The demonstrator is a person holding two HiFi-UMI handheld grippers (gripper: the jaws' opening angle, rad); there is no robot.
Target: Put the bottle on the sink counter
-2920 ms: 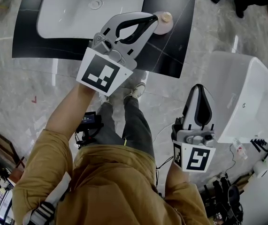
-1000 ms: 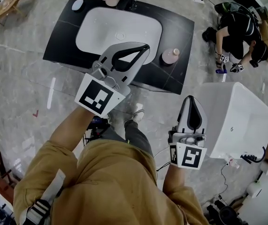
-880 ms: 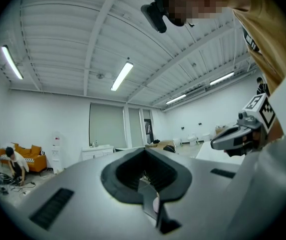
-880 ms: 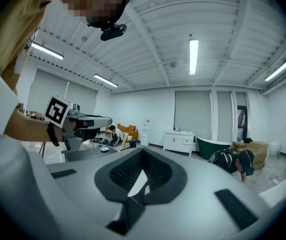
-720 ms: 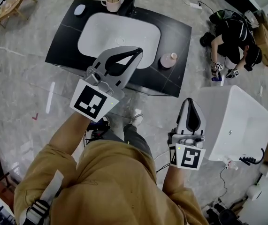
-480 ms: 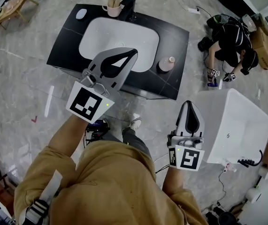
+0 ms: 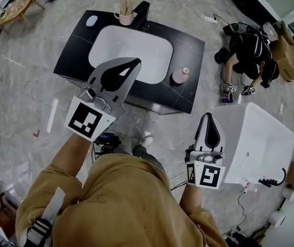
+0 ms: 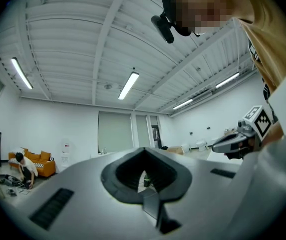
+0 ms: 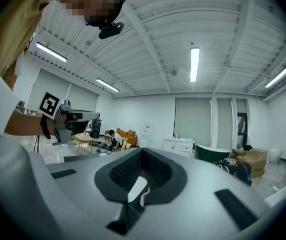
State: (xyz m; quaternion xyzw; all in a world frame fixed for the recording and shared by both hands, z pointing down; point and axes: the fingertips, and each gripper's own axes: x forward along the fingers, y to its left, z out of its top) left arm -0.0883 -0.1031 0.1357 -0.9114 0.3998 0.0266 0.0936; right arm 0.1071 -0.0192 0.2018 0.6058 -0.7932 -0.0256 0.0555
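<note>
Head view: bottle [image 7: 179, 76] upright on counter [image 7: 188, 45], right of basin [image 7: 131, 48], upper middle of frame; I judge the placing done. Left gripper [image 7: 134, 62] is left of it, right gripper [image 7: 208, 117] lower right. Left gripper view: jaws clenched, empty. Right gripper view: same. I'd steer both clear of the bottle.

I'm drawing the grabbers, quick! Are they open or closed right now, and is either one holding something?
Left gripper: closed, holding nothing.
Right gripper: closed, holding nothing.
</note>
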